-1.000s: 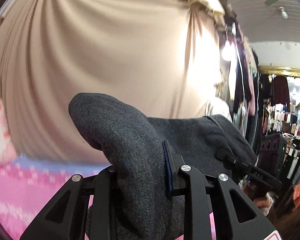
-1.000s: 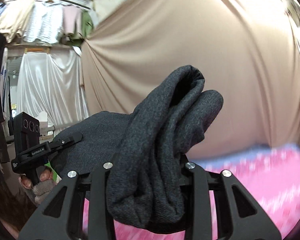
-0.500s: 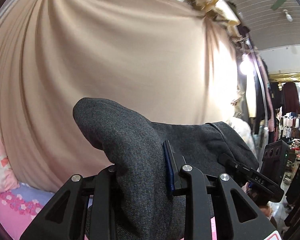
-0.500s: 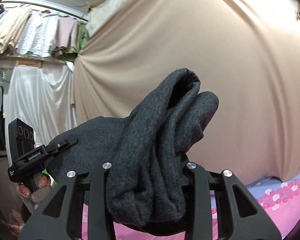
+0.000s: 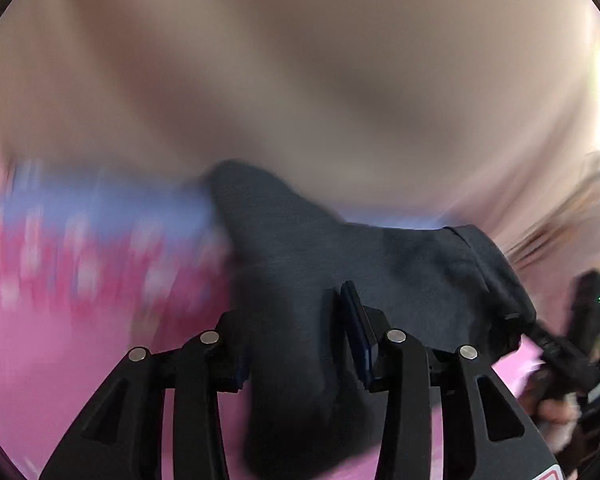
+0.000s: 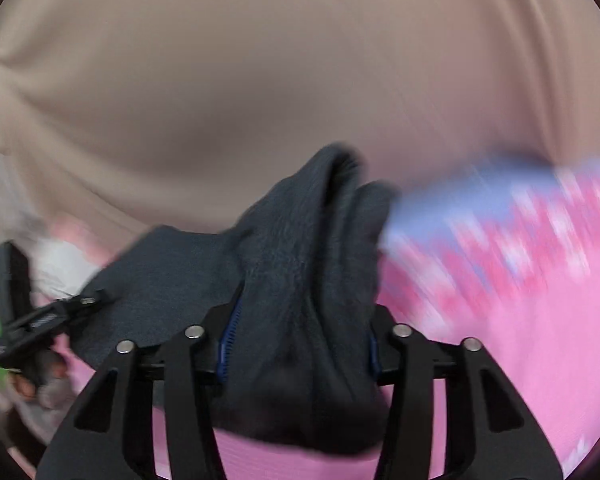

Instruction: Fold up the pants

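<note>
The pants (image 5: 300, 264), dark grey knit, hang bunched between our two grippers above the pink bedspread (image 5: 80, 340), with the beige curtain (image 5: 300, 60) behind it. We judge them soft and limp, thick enough to bulk up, light, not slippery, nothing fragile. They will sag and crease wherever unsupported, so corners or a seamed edge look like the best hold; the stitched hem shows at the far side in the left view.

The left gripper (image 5: 300, 344) has a thick fold between its fingers. Its jaws have just been opening: the blue pad on one side stands clear of the cloth, so we read it as loosened, cloth only draped through.

The right gripper (image 6: 300, 344) holds a fatter wad. Its jaws have also just been opening; the cloth still fills the gap, and we cannot tell whether the pads press. Both views are smeared by motion.

A gloved hand (image 6: 40, 376) carries the left gripper beside the bedspread's edge.
</note>
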